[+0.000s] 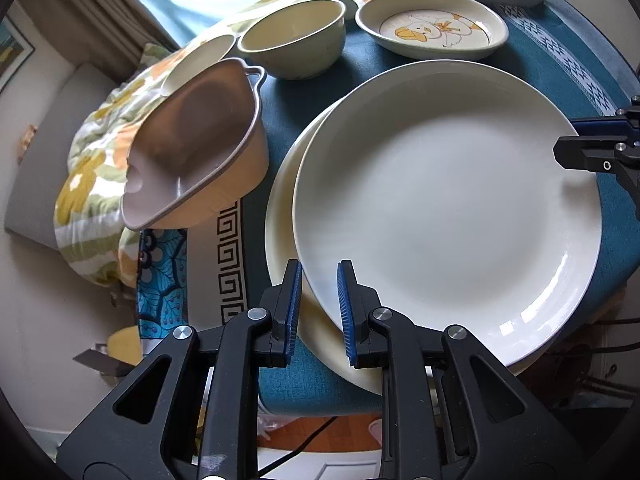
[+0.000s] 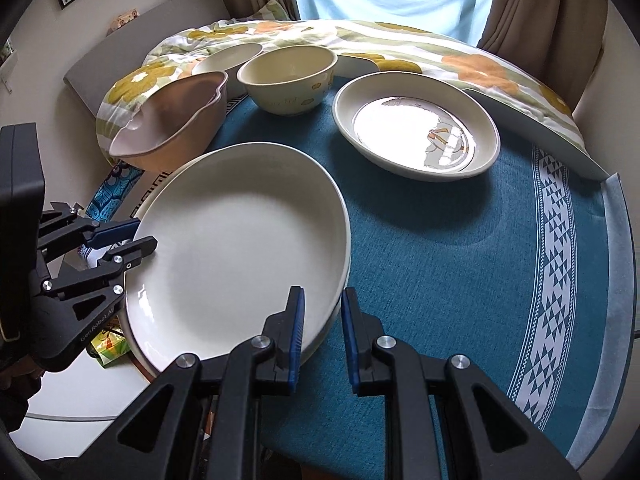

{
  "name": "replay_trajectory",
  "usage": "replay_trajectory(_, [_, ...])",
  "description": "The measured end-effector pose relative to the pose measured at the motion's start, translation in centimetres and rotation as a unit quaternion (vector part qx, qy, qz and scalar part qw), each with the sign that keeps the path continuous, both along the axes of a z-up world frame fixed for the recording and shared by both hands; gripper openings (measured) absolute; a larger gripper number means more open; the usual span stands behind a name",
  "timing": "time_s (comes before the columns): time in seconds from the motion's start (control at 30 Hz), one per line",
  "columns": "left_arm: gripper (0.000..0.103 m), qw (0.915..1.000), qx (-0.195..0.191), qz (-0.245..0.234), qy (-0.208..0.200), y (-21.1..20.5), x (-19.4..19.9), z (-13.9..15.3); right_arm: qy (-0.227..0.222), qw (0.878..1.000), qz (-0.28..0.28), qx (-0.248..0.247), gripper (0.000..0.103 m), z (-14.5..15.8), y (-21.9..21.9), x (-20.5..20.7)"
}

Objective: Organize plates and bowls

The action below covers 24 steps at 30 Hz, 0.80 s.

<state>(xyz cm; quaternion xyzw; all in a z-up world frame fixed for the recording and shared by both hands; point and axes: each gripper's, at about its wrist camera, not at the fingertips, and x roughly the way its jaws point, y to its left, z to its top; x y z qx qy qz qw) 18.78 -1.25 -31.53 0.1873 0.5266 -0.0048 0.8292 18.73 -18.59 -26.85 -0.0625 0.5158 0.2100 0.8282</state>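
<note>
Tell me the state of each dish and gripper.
top plate, gripped at two rim spots, partly over lower plate
lower plate, under the top plate
left gripper, jaws shut on top plate
right gripper, jaws shut on top plate
yellow bowl, upright, empty
pink bowl, empty
duck dish, empty

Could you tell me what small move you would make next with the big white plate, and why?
Probably ease the top white plate toward the left gripper until it centres on the plate beneath, then let go. Both grippers pinch its rim, the right gripper opposite, and it sits offset, leaving a crescent of the lower plate showing on the left gripper's side.
</note>
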Motion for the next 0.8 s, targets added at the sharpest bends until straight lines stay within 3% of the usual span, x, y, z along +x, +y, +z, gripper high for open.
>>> replay_trajectory(0.53, [0.016, 0.9993, 0.033, -0.014, -0.011, -0.1, -1.0, 0.3, 0.014, 1.000, 0.000, -0.016, 0.017, -0.2, 1.1, -0.2])
replay_trajectory(0.8, [0.016, 0.9996, 0.021, -0.016, -0.009, 0.3, -1.1, 0.6, 0.016, 1.000, -0.007, -0.012, 0.017, -0.4, 1.4, -0.4])
